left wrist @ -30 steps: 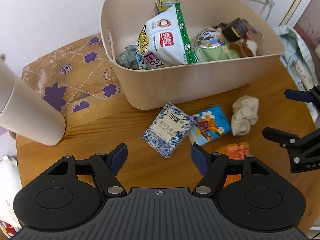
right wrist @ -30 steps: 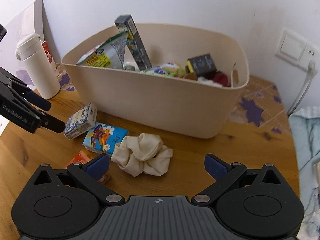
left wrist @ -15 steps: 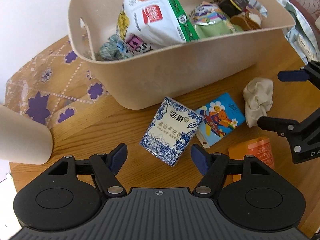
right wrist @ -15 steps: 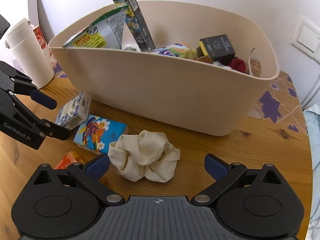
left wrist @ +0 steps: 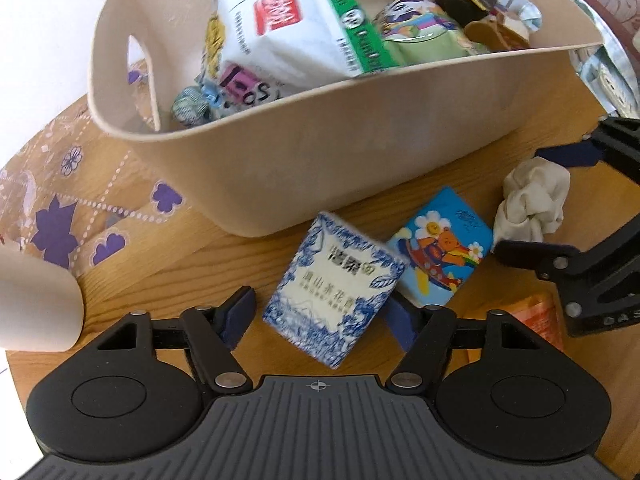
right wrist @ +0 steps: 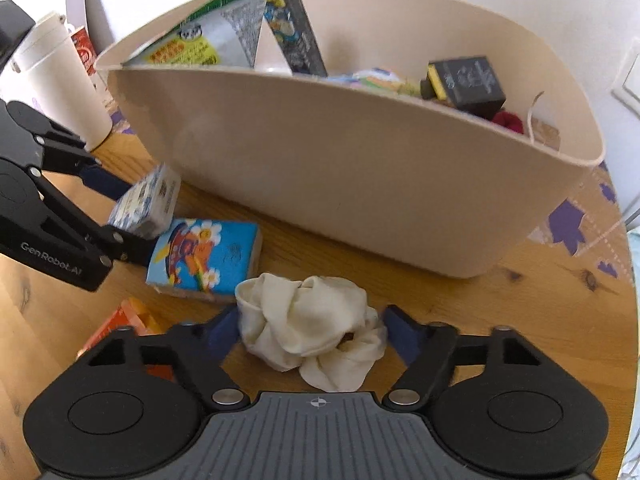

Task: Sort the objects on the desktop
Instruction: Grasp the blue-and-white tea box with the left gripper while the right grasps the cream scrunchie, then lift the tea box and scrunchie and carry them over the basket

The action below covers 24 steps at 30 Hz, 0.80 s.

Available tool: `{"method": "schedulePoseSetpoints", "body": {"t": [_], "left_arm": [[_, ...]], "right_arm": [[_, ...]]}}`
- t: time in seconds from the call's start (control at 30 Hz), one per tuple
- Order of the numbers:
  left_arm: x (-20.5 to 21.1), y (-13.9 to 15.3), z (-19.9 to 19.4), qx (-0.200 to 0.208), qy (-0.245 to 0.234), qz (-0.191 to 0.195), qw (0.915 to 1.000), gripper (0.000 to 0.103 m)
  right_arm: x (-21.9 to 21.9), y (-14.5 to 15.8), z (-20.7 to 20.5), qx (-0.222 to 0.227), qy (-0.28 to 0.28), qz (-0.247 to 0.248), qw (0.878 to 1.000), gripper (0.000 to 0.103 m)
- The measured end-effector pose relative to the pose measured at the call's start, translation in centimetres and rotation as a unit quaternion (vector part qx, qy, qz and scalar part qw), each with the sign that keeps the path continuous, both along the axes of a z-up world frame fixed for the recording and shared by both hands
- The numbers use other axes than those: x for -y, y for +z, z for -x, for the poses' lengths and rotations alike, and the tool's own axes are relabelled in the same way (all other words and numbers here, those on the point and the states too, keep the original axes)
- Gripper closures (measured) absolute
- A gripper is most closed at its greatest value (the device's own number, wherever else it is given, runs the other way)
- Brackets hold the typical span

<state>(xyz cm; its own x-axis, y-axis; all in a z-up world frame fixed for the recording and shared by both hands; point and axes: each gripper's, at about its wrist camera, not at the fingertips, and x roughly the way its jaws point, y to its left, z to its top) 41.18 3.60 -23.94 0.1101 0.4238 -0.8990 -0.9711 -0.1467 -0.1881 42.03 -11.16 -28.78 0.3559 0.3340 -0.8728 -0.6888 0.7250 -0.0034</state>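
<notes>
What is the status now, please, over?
Left gripper closing around blue-white pack. Right gripper closing around cream cloth. Bin close behind; nothing blocks.

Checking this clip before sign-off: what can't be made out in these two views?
- Orange packet: mostly hidden by gripper bodies in both views; print unreadable.
- Bin bottom: buried under its contents.
- White cup: cut off by left view's edge.
- Right gripper closing around cream cloth; pad contact blurred.
</notes>
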Motion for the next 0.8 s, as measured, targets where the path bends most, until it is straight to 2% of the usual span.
{"method": "schedulePoseSetpoints", "body": {"t": [0.17,0.3,0.6,0.8], "left_arm": [[0.4,0.3,-0.5,-0.004,-0.012,-0.004,0.9999,0.047],[0.8,0.4,-0.7,-0.012,-0.009,-0.001,0.9999,0.050],[2.6,1.7,-1.3,-0.020,0.009,-0.012,0.9997,0.051],[3.4,3.0,-2.3,-0.027,0.016,-0.017,0.9994,0.055]], "right_arm": [[0.2,0.2,0.8,0.013,0.018,0.005,1.000,0.060],[0.5,0.3,1.8,0.023,0.034,0.013,0.999,0.069],[1.9,0.7,3.7,0.024,0.046,0.019,0.998,0.073],[3.0,2.5,5.0,0.036,0.052,0.014,0.998,0.074]]}}
